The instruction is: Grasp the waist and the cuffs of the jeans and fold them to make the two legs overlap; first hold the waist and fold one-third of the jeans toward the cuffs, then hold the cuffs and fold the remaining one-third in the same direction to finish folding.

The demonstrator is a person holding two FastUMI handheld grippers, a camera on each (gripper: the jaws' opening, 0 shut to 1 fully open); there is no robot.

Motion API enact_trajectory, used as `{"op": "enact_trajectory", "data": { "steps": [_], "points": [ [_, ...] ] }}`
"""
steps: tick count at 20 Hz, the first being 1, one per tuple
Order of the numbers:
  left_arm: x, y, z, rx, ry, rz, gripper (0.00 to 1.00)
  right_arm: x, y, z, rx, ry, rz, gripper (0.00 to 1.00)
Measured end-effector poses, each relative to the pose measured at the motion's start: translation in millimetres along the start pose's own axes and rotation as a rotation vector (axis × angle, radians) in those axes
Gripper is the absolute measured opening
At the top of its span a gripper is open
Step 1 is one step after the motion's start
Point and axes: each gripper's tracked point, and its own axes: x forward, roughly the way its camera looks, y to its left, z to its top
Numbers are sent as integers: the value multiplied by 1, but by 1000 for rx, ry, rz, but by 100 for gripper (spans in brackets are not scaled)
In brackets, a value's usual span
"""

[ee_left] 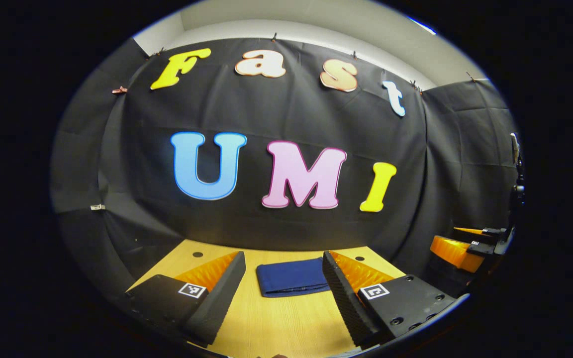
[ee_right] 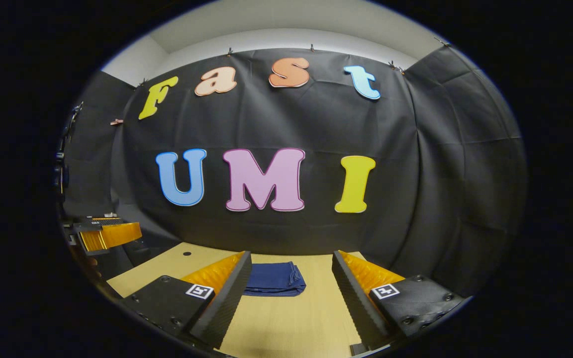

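Toward desk's point(ee_left: 266, 323) far edge, jeans point(ee_left: 292, 277) lie as compact folded stack. Left gripper point(ee_left: 283, 293) and right gripper point(ee_right: 290, 293) hang above near edge, jaws spread, holding nothing. Fold looks finished; best to leave stack untouched.

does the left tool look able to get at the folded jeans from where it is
Probably yes: the left tool is open, the folded jeans lie straight ahead between its fingers, and only bare table lies between them.
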Motion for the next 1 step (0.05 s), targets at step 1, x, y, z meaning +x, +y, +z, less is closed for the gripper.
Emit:
{"op": "enact_trajectory", "data": {
  "steps": [1],
  "points": [
    [-4,0,7,1,-24,7,96,1,0,0,1,1,8,99]
  ]
}}
